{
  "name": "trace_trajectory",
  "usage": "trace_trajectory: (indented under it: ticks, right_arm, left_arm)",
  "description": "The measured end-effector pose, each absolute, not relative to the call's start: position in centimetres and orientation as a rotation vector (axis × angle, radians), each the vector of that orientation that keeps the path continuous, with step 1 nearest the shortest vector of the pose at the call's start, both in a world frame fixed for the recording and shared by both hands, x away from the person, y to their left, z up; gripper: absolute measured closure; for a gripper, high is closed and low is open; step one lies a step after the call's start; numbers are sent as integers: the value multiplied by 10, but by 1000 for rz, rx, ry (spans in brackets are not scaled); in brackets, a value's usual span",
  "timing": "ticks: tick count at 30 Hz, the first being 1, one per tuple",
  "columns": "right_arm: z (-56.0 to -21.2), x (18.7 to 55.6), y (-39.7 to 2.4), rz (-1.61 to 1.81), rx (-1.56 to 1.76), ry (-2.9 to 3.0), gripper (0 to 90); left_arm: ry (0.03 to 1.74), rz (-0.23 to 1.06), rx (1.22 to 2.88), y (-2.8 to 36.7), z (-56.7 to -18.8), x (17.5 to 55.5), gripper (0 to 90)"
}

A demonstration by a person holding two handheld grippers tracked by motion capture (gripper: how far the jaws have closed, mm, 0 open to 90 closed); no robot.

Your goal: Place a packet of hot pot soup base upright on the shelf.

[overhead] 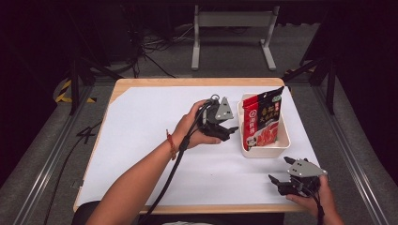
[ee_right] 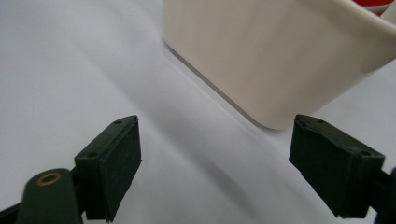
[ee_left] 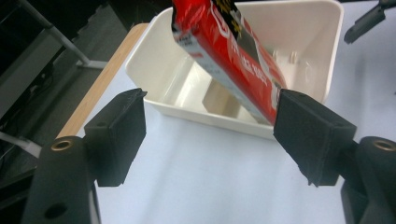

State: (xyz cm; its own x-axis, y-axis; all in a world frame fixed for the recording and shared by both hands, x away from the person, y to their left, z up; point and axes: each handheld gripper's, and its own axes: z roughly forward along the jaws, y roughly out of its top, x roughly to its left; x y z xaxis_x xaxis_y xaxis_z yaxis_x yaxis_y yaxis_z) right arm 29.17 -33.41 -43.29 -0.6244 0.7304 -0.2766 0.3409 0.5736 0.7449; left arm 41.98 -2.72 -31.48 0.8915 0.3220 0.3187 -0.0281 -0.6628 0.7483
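red pouch [overhead: 263, 123] leans upright in white bin [overhead: 284, 140]. left gripper [overhead: 228, 131] just beside bin, jaws wide, nothing held. right gripper [overhead: 280, 172] near bin corner, jaws wide, empty.

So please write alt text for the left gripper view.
A red snack pouch leans inside a white plastic bin on a white table. In front, the left claw is open, its black jaws apart with nothing between them.
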Motion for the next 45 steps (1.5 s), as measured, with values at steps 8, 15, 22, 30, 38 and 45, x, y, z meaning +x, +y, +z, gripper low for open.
trace_trajectory:
  ticks: [8,15,22,30,38,45]
  right_arm:
    - [-434,292,-334,884,853,2236,162]
    - [-434,292,-334,883,854,2236,162]
    - [-434,292,-333,881,851,2237,163]
    - [-434,292,-332,879,850,2235,163]
    - [-434,292,-332,878,850,2235,163]
    - [-433,292,-332,878,849,2234,163]
  left_arm:
    - [217,552,2240,-11,-327,418,238]
    - [217,545,2228,8,-335,417,204]
    - [245,562,2241,27,-343,415,187]
    - [276,568,2278,52,-356,414,139]
    - [311,584,2302,68,-367,411,108]
    - [331,611,2308,80,-376,406,67]
